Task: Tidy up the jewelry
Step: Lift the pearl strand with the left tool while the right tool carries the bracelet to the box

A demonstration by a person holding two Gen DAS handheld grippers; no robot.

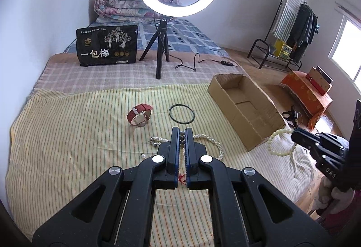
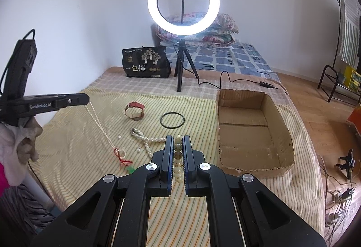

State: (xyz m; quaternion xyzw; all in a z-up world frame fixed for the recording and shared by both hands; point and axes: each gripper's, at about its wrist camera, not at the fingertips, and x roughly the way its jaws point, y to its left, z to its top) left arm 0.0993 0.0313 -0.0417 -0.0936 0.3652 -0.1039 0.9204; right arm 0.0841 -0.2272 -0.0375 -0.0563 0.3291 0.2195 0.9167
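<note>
Beaded strands hang limp; my left gripper (image 1: 182, 134) pinches the necklace (image 2: 97, 118), right gripper (image 2: 178, 141) clamps the bracelet (image 1: 276, 141) by its beads.

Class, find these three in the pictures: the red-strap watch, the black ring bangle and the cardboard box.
Red-strap watch (image 1: 139, 115): left wrist view, on its red strap.
Black ring bangle (image 2: 172, 120): right wrist view, on the ring's far rim.
Cardboard box (image 2: 255, 154): right wrist view, on its near inner wall.
</note>
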